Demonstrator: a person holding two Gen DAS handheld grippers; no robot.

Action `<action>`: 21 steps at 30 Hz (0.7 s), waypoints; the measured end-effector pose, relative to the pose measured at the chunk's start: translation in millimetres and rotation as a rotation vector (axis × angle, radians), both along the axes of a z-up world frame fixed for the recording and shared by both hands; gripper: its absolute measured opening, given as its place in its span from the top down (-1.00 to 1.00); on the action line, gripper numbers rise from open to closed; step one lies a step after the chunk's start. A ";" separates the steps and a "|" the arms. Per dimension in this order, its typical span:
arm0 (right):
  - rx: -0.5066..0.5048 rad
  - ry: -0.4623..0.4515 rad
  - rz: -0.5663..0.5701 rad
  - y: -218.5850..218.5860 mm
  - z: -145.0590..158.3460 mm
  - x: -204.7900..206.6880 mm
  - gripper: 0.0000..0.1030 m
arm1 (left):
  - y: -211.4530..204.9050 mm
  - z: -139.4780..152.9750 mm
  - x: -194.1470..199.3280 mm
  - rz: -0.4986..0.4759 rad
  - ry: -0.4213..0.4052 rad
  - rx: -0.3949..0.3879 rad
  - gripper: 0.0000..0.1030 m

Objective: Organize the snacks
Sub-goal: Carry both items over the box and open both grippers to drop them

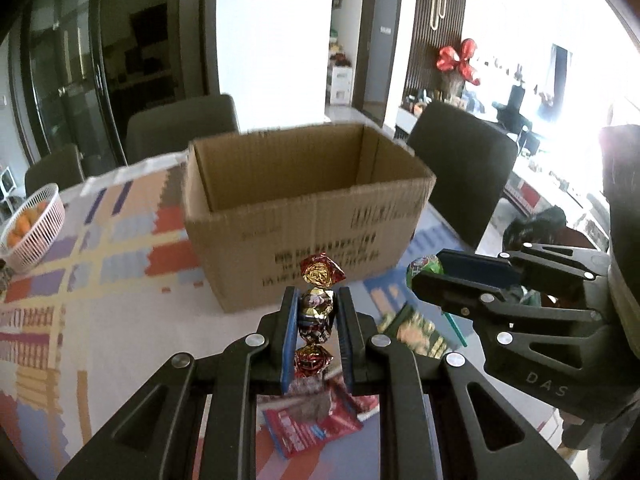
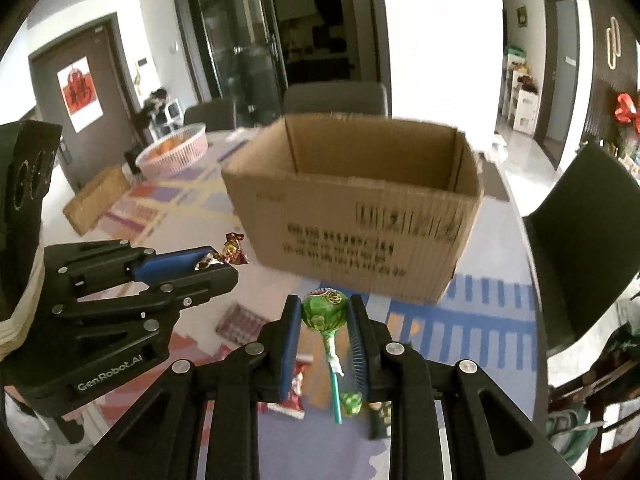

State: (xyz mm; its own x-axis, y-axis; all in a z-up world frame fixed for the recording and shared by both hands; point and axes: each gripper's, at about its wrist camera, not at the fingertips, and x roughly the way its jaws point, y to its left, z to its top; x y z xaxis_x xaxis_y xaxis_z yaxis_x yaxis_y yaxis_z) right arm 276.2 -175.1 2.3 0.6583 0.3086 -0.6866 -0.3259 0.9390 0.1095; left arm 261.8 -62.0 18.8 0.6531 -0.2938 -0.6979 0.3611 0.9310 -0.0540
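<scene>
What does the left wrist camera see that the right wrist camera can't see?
Only the left wrist view shows the gold-and-red foil-wrapped candy from close up, pinched in the left gripper, plus a red snack packet lying below it.

Only the right wrist view shows the whole green lollipop with its green stick pinched in the right gripper, and a flat brown woven mat on the table.

Both show the open brown cardboard box, the white plastic basket of orange fruit, and the colourful patterned tablecloth.
</scene>
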 end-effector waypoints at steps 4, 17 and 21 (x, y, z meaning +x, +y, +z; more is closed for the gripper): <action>0.022 -0.045 -0.016 -2.3 18.3 3.8 0.52 | -2.3 17.0 6.8 0.003 -0.037 -0.008 0.62; 0.051 -0.151 -0.059 -9.3 66.5 37.2 0.52 | -2.0 56.8 49.8 0.028 -0.100 -0.037 0.62; 0.051 -0.155 -0.071 -9.9 73.1 52.8 0.52 | -1.4 62.3 65.6 0.033 -0.102 -0.027 0.62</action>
State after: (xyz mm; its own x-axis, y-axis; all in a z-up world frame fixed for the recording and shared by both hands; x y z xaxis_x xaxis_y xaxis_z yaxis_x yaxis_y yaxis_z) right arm 329.0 -185.0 75.3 0.7765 0.2890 -0.5599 -0.2753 0.9549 0.1112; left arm 327.5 -63.4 81.2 0.7301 -0.2887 -0.6193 0.3347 0.9413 -0.0442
